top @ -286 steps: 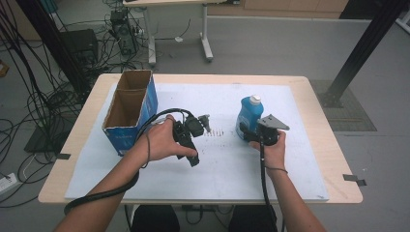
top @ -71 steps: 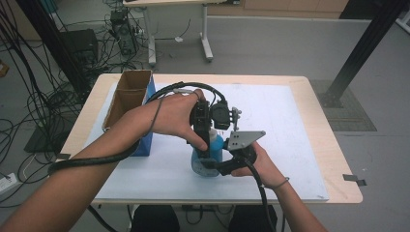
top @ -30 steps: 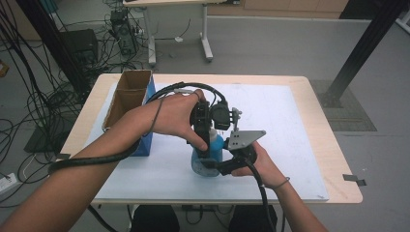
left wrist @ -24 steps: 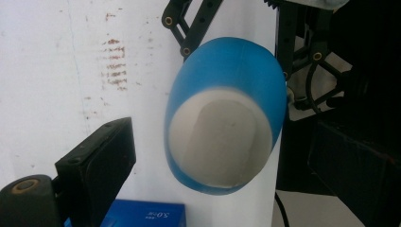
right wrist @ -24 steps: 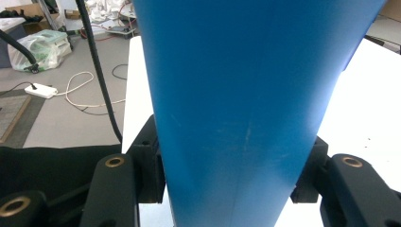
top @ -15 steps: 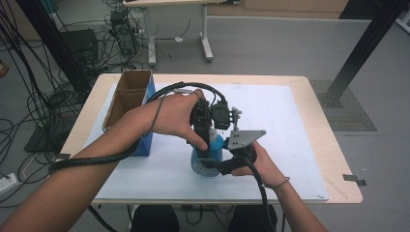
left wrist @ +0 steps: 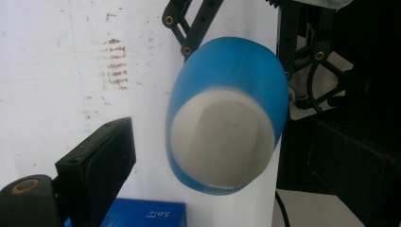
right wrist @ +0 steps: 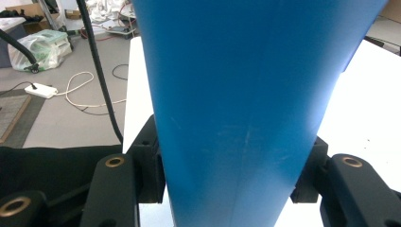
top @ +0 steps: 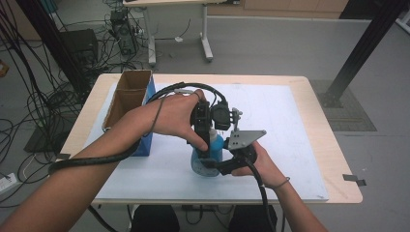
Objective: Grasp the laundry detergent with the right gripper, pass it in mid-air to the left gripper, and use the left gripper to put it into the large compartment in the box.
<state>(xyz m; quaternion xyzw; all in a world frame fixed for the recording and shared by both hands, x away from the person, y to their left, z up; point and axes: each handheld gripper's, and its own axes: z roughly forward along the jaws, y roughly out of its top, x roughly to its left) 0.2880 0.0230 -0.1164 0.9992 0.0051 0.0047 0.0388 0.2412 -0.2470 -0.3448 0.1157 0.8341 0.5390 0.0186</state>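
A blue bottle [top: 205, 162] stands on the white sheet near the table's front edge. My right gripper [top: 211, 167] comes at it from the right, shut on its lower body. In the right gripper view its pads press both sides of the blue bottle [right wrist: 236, 94]. My left gripper [top: 210, 144] points straight down over the bottle's top. In the left gripper view the bottle [left wrist: 231, 80] with its pale cap [left wrist: 222, 142] sits between the black jaws, with a gap beside the left fingertip [left wrist: 97, 163], so the left gripper [left wrist: 222, 172] is open.
An open-topped cardboard box with blue sides [top: 128, 101] stands at the table's left, close to the left forearm. A white sheet [top: 290, 121] covers most of the tabletop. Black cables loop from the left gripper over the hand. The floor around holds more cables and table legs.
Since the oldest frame the bottle and right gripper have come forward from the back right, and the left gripper has moved over the bottle. Nothing has moved in the last second.
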